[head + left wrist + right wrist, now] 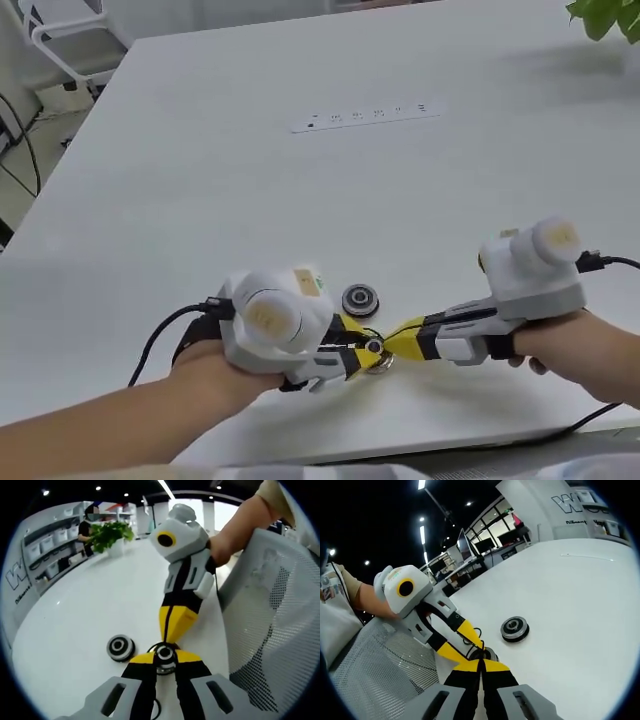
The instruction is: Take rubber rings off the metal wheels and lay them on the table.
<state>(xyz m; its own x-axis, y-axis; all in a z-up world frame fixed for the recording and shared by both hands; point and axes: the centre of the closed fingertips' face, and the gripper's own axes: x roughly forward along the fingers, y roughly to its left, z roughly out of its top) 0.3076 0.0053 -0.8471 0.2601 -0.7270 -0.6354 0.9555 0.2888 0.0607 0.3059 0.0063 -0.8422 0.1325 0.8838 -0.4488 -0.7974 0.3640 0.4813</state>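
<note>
Item 1: white table [300, 200], near edge centre. One metal wheel [377, 358] is clamped between the yellow tips of the left gripper [165, 659].

Item 2: right gripper [481, 666], reaching in from the right. Its jaws are pressed together at that wheel's rim. Whether rubber is caught between them is too small to tell, as the tips cover most of the wheel.

Item 3: second wheel [360, 298], lying flat just beyond the grippers and apart from them, with a dark rubber ring [515, 638] around it.

Item 4: power strip [365, 116], far centre.

Item 5: plant [605, 15], far right, cut off by the frame.

Item 6: mesh chair back [270, 620], near side, partly seen.
</note>
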